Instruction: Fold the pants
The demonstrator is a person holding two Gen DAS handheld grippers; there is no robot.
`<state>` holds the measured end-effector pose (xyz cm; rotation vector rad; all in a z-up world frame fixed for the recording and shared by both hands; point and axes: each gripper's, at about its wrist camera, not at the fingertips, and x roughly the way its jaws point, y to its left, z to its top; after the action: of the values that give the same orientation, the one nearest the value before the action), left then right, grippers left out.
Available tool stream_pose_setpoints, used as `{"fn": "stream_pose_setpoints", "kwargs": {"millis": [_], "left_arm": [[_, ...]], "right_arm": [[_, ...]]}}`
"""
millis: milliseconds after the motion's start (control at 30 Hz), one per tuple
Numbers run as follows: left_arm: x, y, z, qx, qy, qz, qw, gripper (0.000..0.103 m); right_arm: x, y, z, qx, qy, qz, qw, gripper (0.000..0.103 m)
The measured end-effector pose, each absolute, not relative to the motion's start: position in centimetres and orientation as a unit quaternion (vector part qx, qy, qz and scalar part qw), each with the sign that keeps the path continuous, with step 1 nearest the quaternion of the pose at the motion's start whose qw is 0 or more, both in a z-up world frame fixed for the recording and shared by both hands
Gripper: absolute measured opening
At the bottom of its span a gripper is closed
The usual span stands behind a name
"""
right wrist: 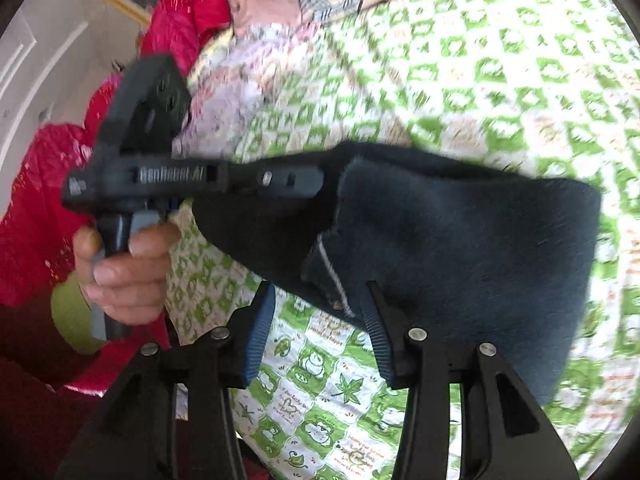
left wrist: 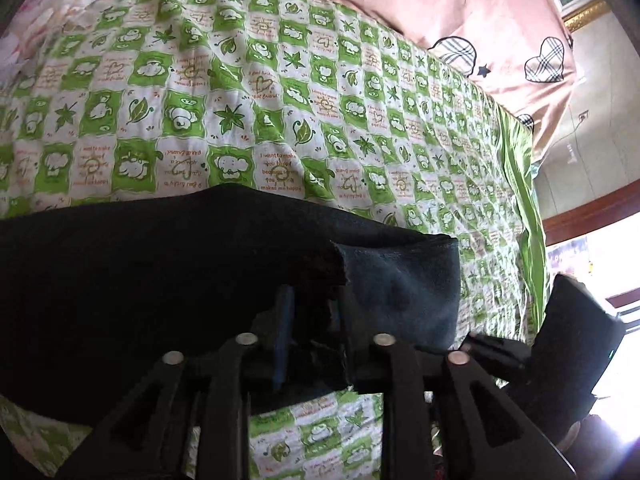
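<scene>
At the bottom of the left wrist view, the left gripper (left wrist: 316,320) has its two black fingers drawn close together, clamped on the edge of the dark navy fleece pants (left wrist: 160,264). The cloth fills the lower left and middle of that frame, lifted off the bedding, with a paler inner face folded out at centre right. Under the fingers a strip of the green-and-white checked quilted bedspread (left wrist: 280,120) with leaf and cartoon prints shows, and it spreads across the whole middle of the frame behind the pants. At the lower right edge the black body of the other tool is partly visible.

In the right wrist view, blurred by motion, the right gripper (right wrist: 316,332) stands spread wide at the bottom, its blue ribbed pads apart with bedspread (right wrist: 500,80) visible between them. The right-hand finger touches the hanging lower edge of the pants (right wrist: 460,248); whether it presses the cloth I cannot tell. The pants hang across the centre and right of this frame, held up at the left by the other gripper (right wrist: 304,184), whose handle sits in the person's left hand (right wrist: 124,272) at the lower left.

Farther off, a pink duvet with plaid heart patches (left wrist: 460,8) lies at the upper right of the left view, and a red glossy jacket (right wrist: 188,16) fills the upper left of the right view.
</scene>
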<state>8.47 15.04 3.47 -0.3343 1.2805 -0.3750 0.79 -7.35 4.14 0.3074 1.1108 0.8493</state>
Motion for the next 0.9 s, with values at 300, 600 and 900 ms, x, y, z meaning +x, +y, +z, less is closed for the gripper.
{"fn": "stream_pose_setpoints", "kwargs": {"millis": [300,600,900], "left_arm": [[5.4,16.8,3.7,-0.185,0.586,-0.136,0.777,0.032],[1.1,23.0,2.7,-0.275,0.577,-0.058,0.767,0.039],[-3.2,30.0,1.6,-0.334,0.565,0.038,0.754,0.043]], "right_arm": [[3.2,-8.0,5.3,0.151,0.502,0.373,0.765,0.047],[5.3,-2.4,4.9,0.099,0.526,0.407,0.74,0.047],[6.6,4.4,4.5,0.051,0.535,0.45,0.713,0.047]]}}
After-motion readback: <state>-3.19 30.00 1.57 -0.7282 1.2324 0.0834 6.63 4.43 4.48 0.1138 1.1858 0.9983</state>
